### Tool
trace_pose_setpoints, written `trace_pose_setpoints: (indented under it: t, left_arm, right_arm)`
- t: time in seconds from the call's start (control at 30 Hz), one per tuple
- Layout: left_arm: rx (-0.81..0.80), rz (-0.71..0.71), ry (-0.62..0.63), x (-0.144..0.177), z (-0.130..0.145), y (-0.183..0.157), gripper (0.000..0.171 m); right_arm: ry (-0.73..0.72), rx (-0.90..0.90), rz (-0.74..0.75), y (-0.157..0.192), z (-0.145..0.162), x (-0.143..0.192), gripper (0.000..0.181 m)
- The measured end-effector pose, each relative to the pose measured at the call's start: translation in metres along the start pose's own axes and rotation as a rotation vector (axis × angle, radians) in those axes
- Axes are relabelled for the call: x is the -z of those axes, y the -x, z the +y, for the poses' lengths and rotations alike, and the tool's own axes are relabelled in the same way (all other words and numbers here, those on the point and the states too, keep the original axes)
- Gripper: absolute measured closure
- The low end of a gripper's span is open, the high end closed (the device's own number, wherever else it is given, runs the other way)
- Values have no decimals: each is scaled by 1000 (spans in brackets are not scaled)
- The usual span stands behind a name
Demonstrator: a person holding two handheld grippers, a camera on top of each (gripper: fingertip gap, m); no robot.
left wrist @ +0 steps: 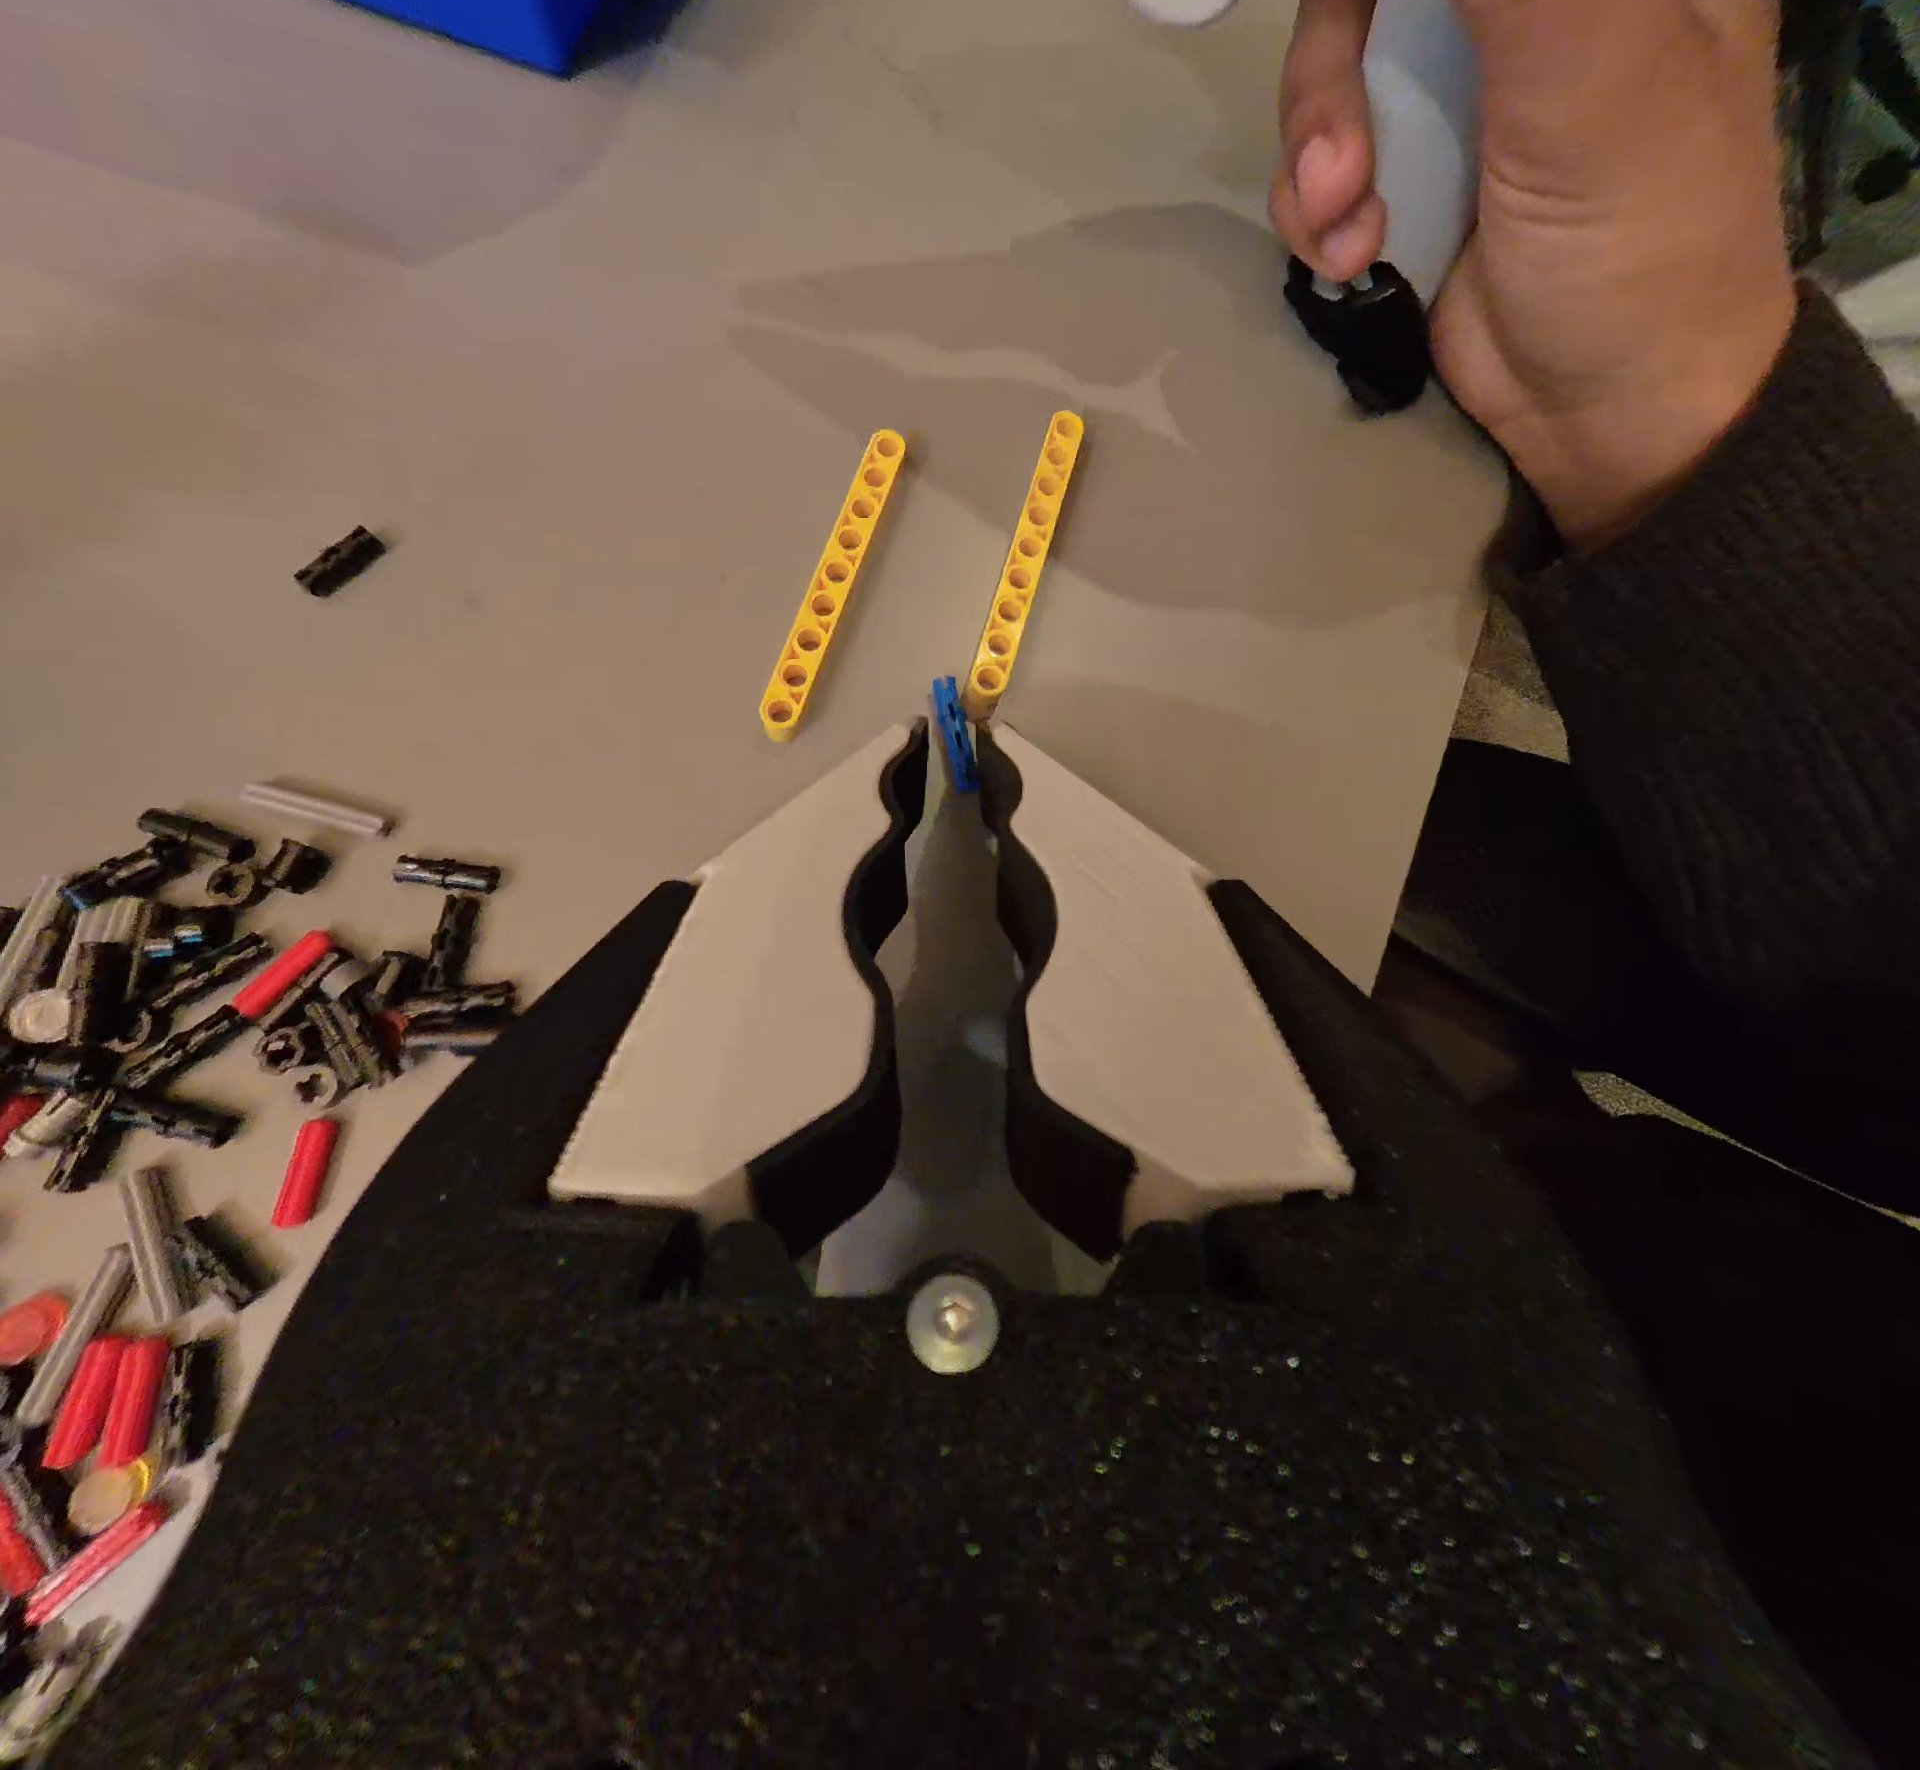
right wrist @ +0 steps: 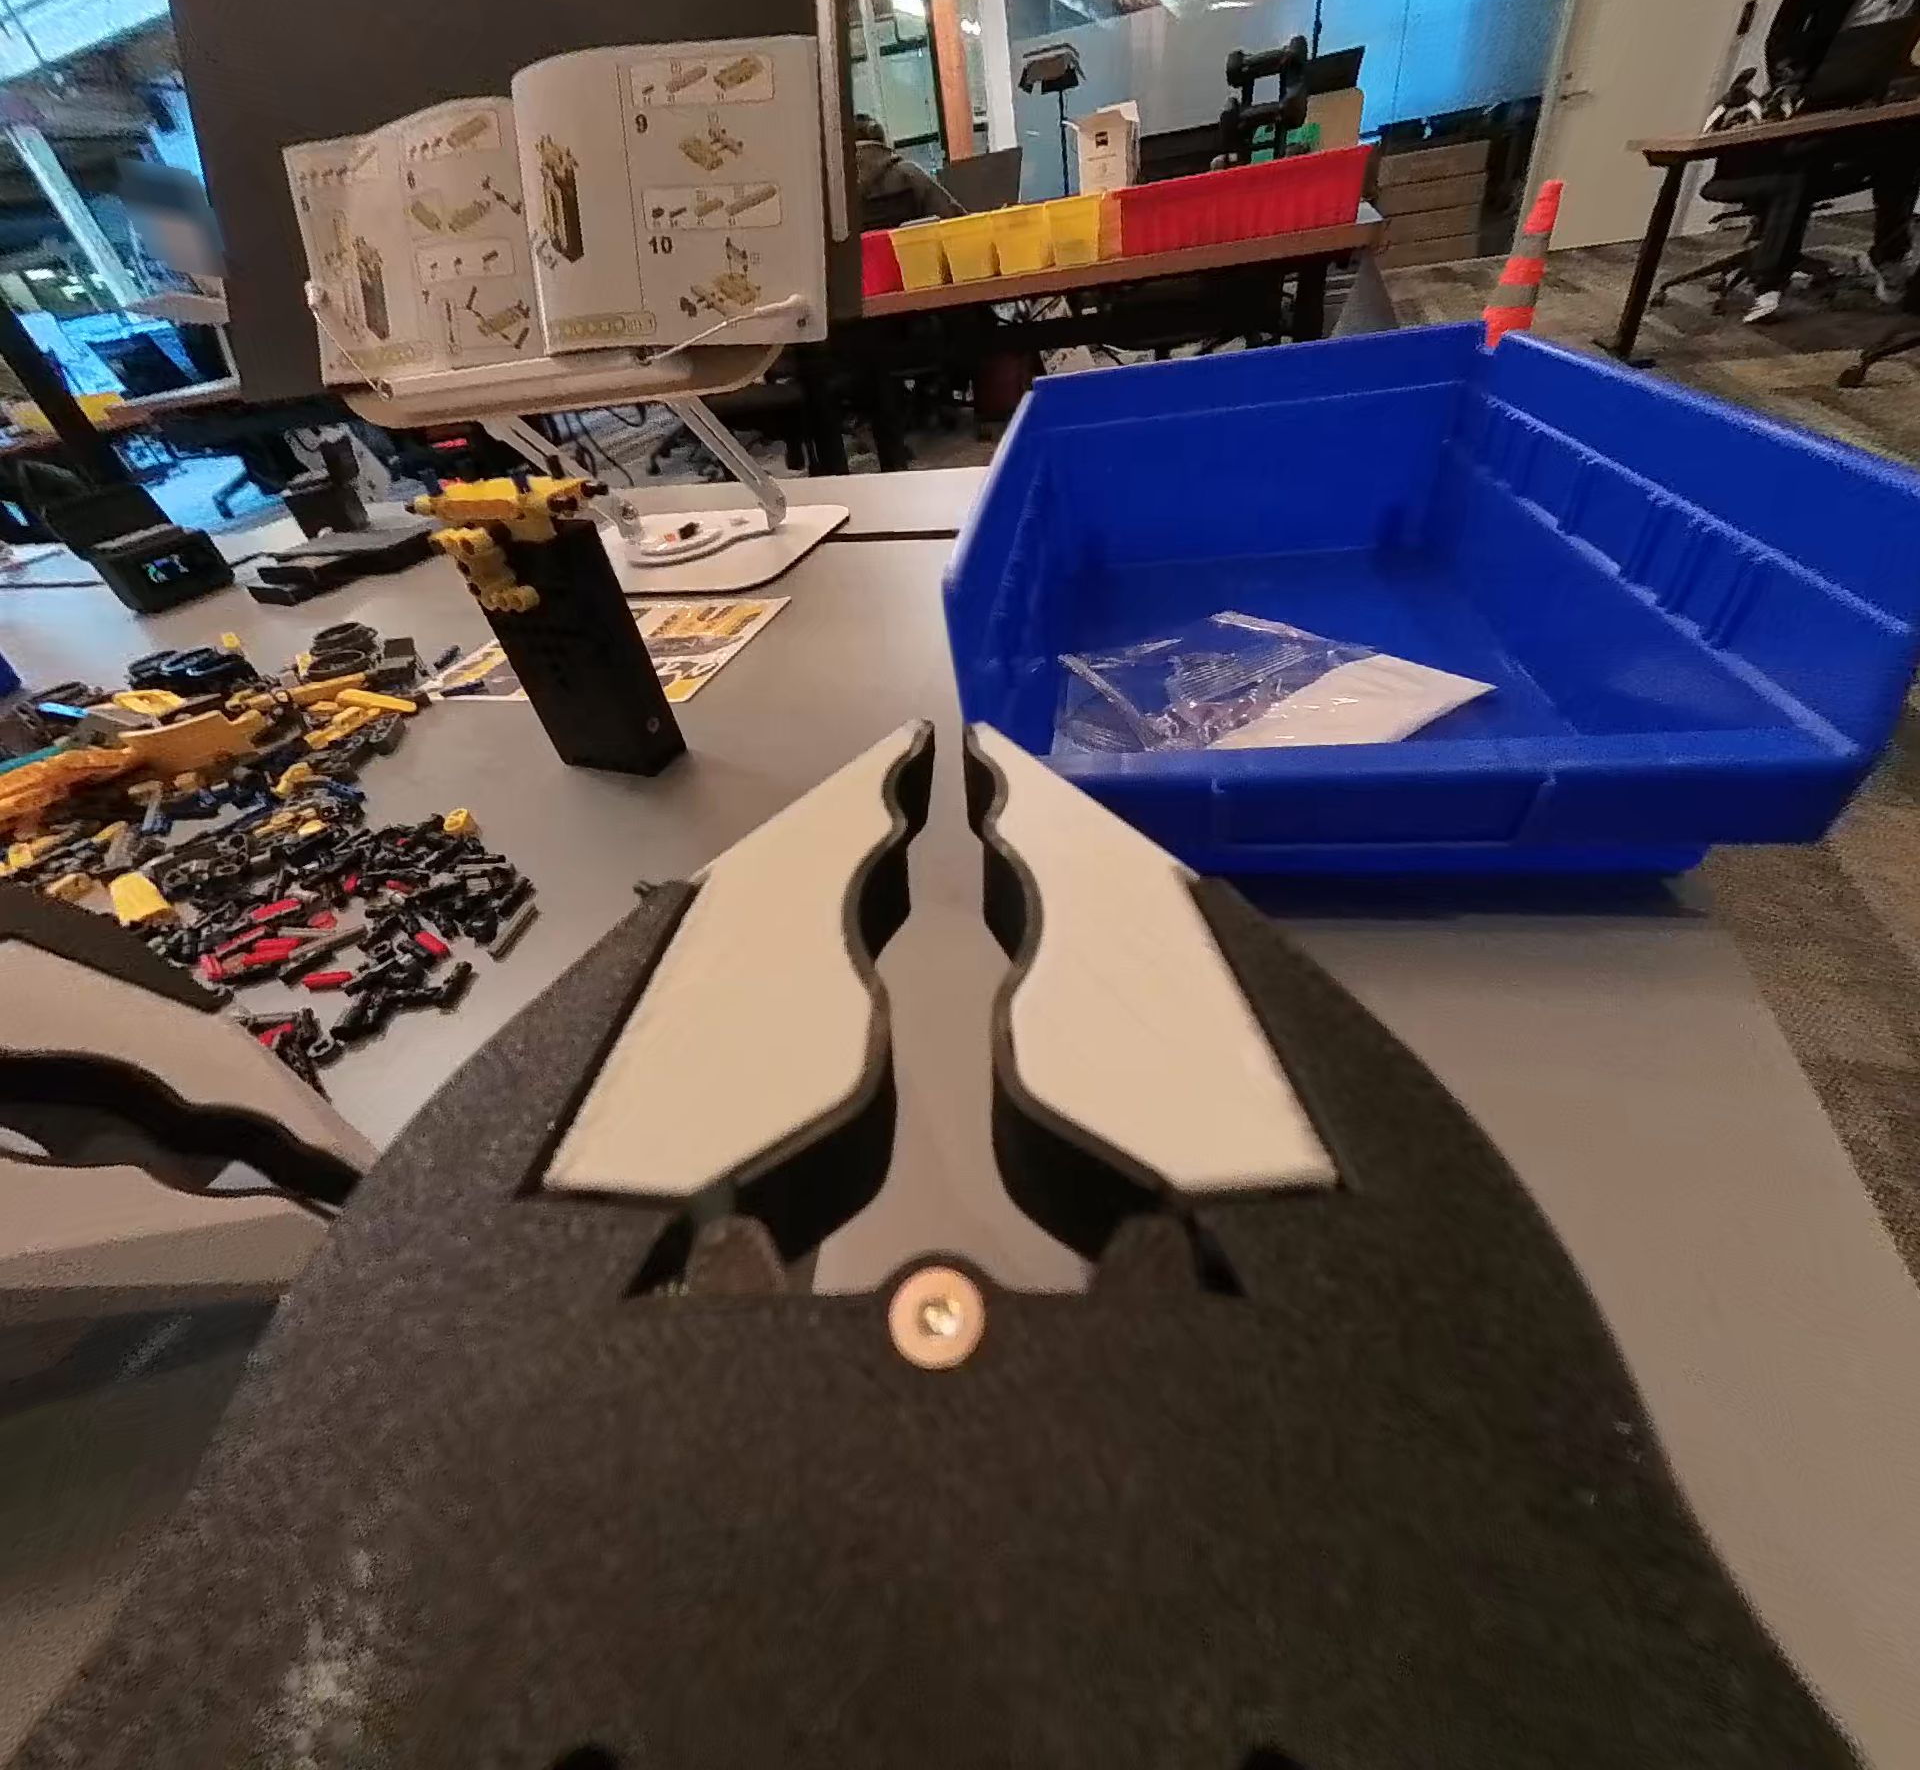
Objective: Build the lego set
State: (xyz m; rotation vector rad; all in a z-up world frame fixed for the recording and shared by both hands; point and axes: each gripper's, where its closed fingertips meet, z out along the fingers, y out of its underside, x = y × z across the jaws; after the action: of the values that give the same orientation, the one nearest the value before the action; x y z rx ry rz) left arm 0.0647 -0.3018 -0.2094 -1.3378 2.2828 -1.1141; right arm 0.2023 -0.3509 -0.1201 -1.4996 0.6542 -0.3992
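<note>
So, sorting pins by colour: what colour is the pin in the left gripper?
Blue pin, clearest in the left wrist view.

Matt grey table [left wrist: 520, 370], glossy plastic beams [left wrist: 834, 584], rough black gripper [left wrist: 954, 733] body, crinkled clear bag [right wrist: 1174, 681] in plastic bin [right wrist: 1351, 816]

Dim warm indoor light; soft shadows, motion blur, fisheye edges.
</note>
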Motion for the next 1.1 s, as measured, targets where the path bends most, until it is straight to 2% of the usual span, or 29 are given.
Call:
trace_pose_setpoints:
  t: [0.13,0.2,0.4,0.47,0.57,0.7,0.83,1.1]
  left_arm:
    - [15,-42,-37,28,4,13,158]
    - [33,-101,-45,51,13,30,158]
    - [209,-396,-51,134,70,125,157]
    - [312,-426,-56,156,91,145,157]
    - [396,-467,-109,182,107,165,157]
    - [440,-505,-85,188,120,185,157]
    - [455,-479,-64,174,120,186,157]
    - [421,-572,-1,170,121,194,156]
  right_arm:
    - [-16,-44,-10,-3,-2,2,176]
    - [-14,-47,-10,-4,-2,1,176]
    - [24,8,7,0,3,-3,176]
    - [43,18,10,1,6,-5,176]
    - [56,23,12,1,7,-6,176]
    - [59,18,13,0,8,-6,176]
    - [56,18,14,0,7,-6,176]
    - [49,34,14,2,6,-6,176]
